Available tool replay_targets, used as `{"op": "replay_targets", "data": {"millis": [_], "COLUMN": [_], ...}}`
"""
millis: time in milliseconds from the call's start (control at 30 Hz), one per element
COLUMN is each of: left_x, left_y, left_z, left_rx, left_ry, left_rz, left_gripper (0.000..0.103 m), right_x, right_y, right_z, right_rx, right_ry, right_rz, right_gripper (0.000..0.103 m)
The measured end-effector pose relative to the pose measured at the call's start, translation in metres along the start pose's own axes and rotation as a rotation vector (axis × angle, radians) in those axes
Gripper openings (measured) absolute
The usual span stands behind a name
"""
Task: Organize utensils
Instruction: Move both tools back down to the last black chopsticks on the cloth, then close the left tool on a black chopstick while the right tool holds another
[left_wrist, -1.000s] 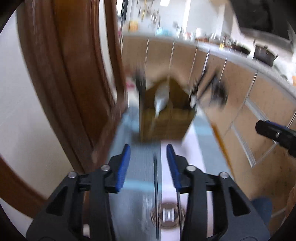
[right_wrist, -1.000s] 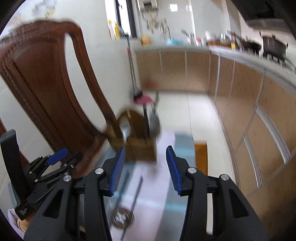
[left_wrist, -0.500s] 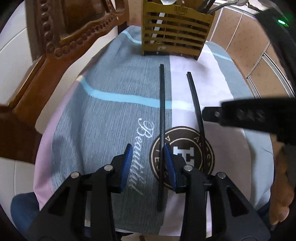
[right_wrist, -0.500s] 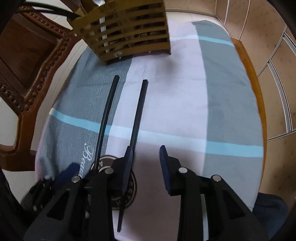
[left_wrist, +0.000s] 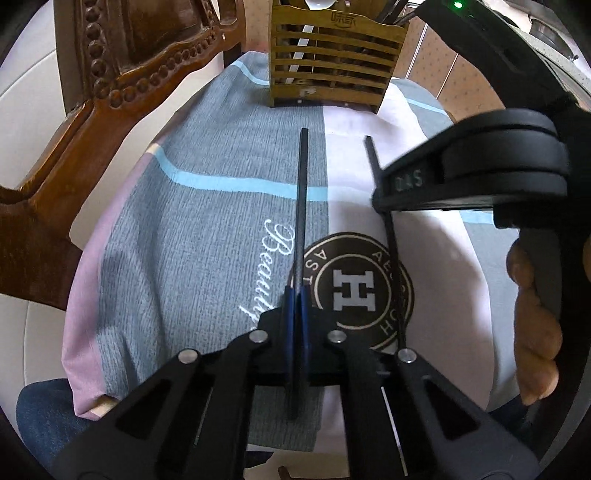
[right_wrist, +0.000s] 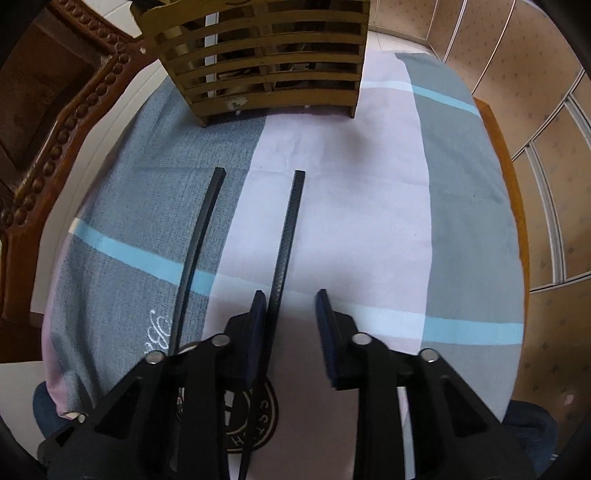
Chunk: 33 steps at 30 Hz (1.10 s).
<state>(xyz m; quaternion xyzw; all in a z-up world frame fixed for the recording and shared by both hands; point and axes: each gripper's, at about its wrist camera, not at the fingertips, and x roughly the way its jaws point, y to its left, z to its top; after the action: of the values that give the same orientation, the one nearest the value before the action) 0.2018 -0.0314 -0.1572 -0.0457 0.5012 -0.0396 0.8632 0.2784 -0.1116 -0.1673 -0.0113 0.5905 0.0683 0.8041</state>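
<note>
chopsticks lie lengthwise toward the holder (left_wrist: 334, 55) at frame top; left gripper (left_wrist: 295, 295) pinches left chopstick (left_wrist: 303, 192), right gripper (right_wrist: 290, 314) closing, gapped, around right chopstick (right_wrist: 286, 236).

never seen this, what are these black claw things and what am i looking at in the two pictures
No robot: a person holds a two-finger gripper in each hand, each with a fisheye camera looking along its fingers. One picture is from the left gripper, one from the right gripper. On a striped cloth, a left chopstick and a right chopstick lie before a wooden utensil holder. The left gripper is shut on the left chopstick; the right one's jaws have just been closing around the right chopstick, not yet pinching it.
</note>
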Motion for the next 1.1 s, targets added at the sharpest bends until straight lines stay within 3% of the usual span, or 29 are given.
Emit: {"op": "replay_targets", "data": {"millis": [1100], "left_x": [-0.003], "left_y": [-0.006], "left_z": [-0.005], "left_rx": [0.022], "left_ry": [0.012], "left_rz": [-0.024], "left_gripper": [0.000], "right_x": [-0.022], "right_y": [-0.058], "right_z": [-0.023], "right_rx": [0.063], "right_ry": [0.022], "right_rz": [-0.007], "right_gripper": [0.010]}}
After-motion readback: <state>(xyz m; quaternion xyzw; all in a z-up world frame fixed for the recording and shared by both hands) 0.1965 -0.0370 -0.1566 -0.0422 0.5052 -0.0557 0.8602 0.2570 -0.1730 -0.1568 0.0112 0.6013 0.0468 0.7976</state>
